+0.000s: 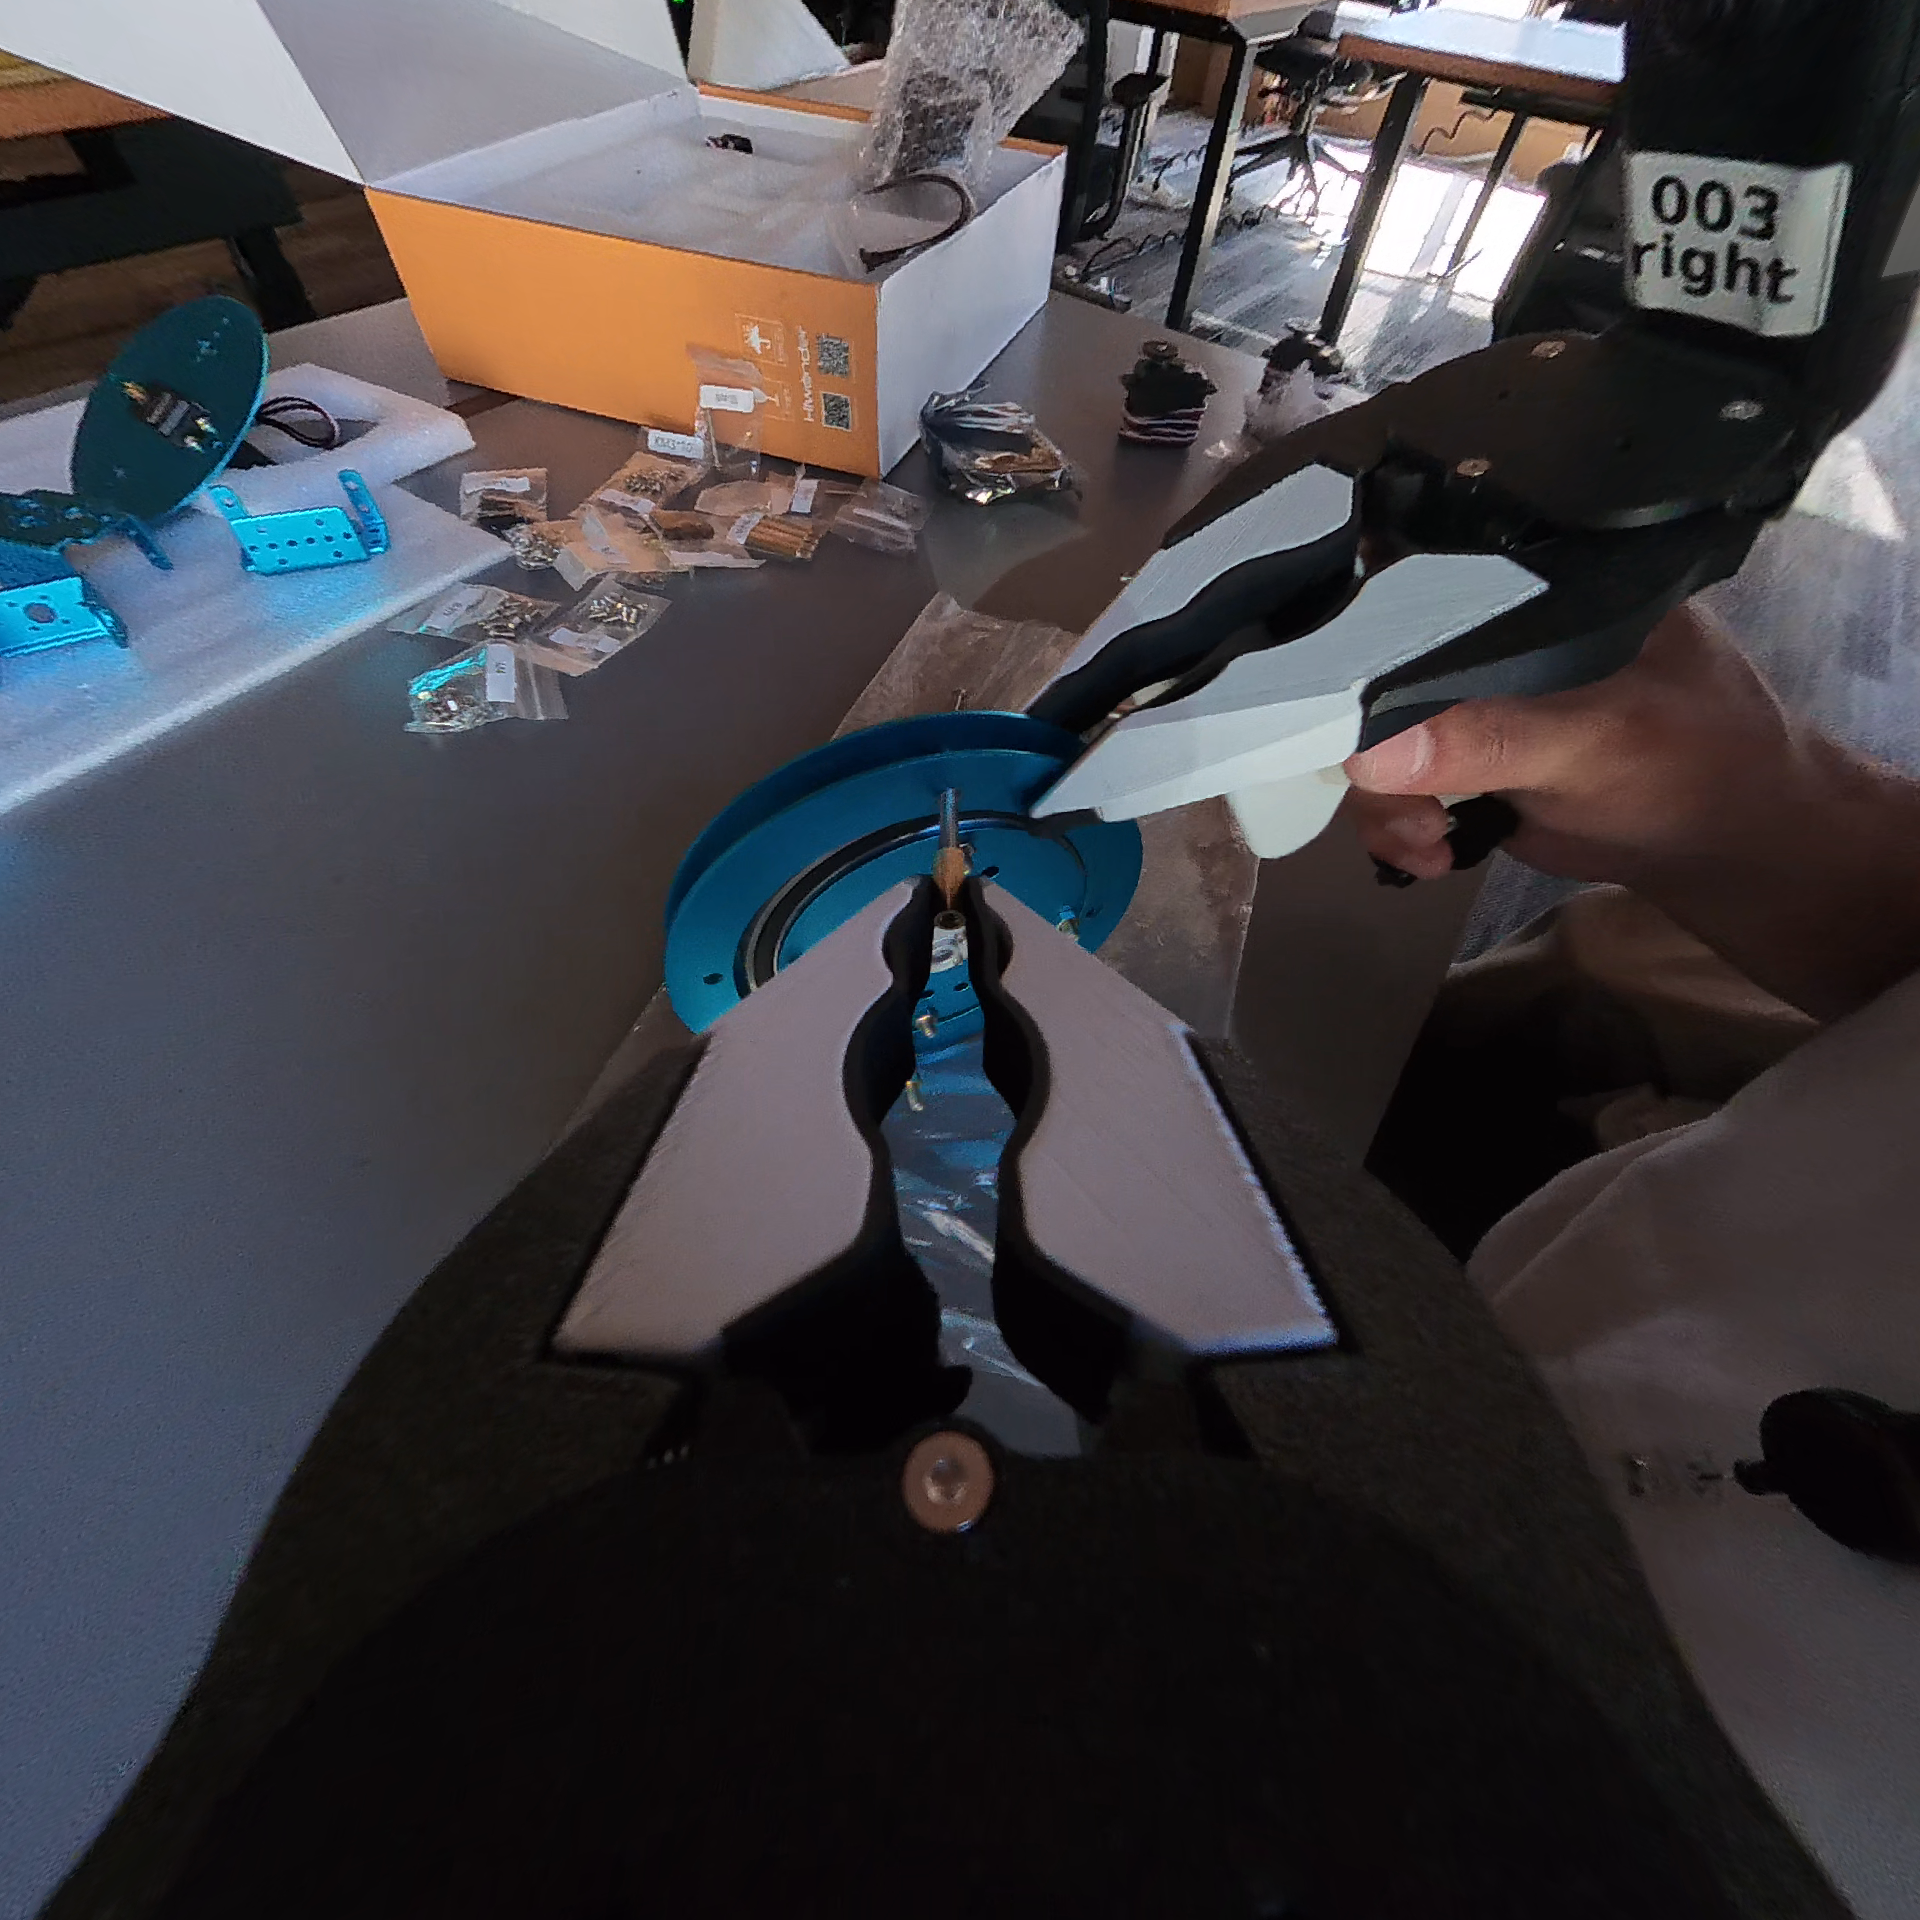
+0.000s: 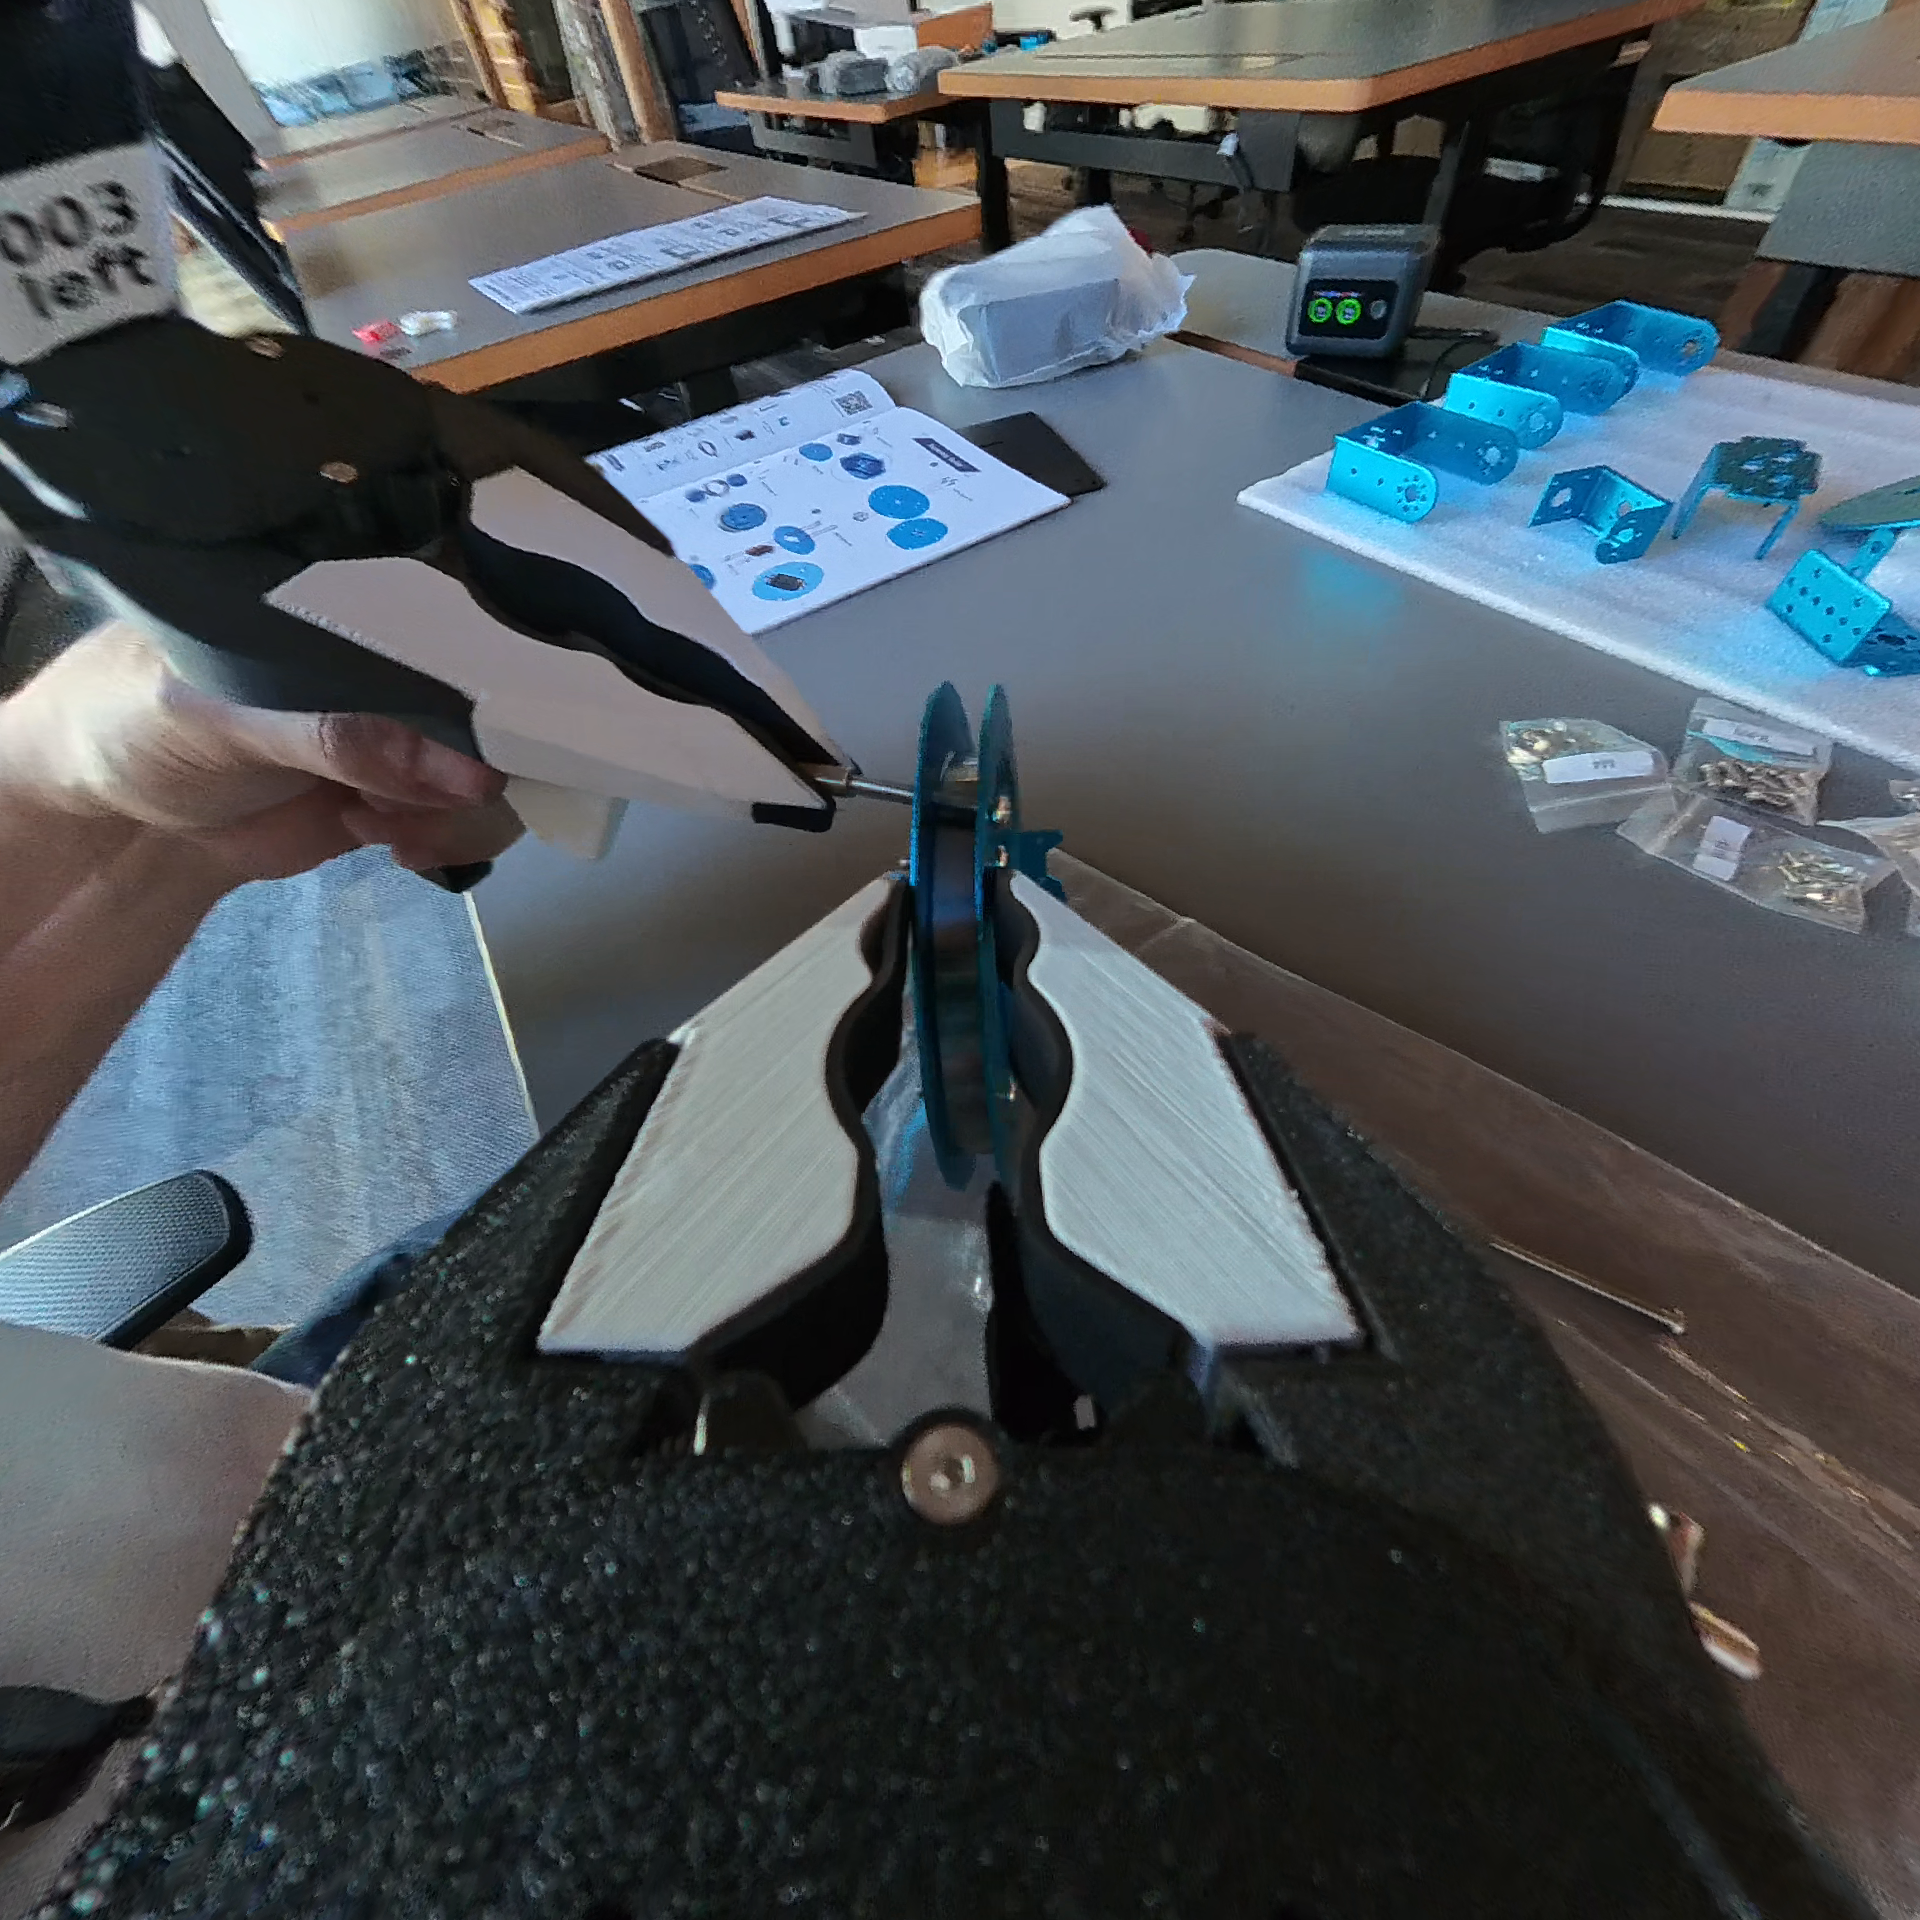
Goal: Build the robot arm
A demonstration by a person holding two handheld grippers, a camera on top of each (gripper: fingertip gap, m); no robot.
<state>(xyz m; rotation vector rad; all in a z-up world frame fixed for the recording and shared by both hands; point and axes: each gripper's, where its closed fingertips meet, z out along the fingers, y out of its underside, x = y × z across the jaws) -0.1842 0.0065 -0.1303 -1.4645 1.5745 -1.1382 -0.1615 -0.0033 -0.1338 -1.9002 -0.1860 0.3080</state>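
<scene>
Grey tabletop (image 2: 1299,727) in a workroom, more desks behind. Right gripper (image 2: 956,904) clamps the rim of a blue double-disc assembly (image 2: 951,997), held on edge above the table's near edge, both fingers pressed against the outer disc faces. Left gripper (image 2: 821,795) comes in from the side, its jaws pinched together on a small brass-collared driver bit (image 1: 948,847); the steel tip meets the disc face near the hub. From the left wrist view the assembly (image 1: 831,821) shows its flat face with a dark bearing ring, and the right gripper (image 1: 1060,800) bites the upper right rim. A hand (image 1: 1538,769) grips that tool's handle. Farther off: an open orange and white box (image 1: 665,281), scattered small bags of screws (image 1: 582,582), blue metal brackets (image 2: 1455,436) on white foam, an open instruction booklet (image 2: 831,499), a wrapped white parcel (image 2: 1049,301).
</scene>
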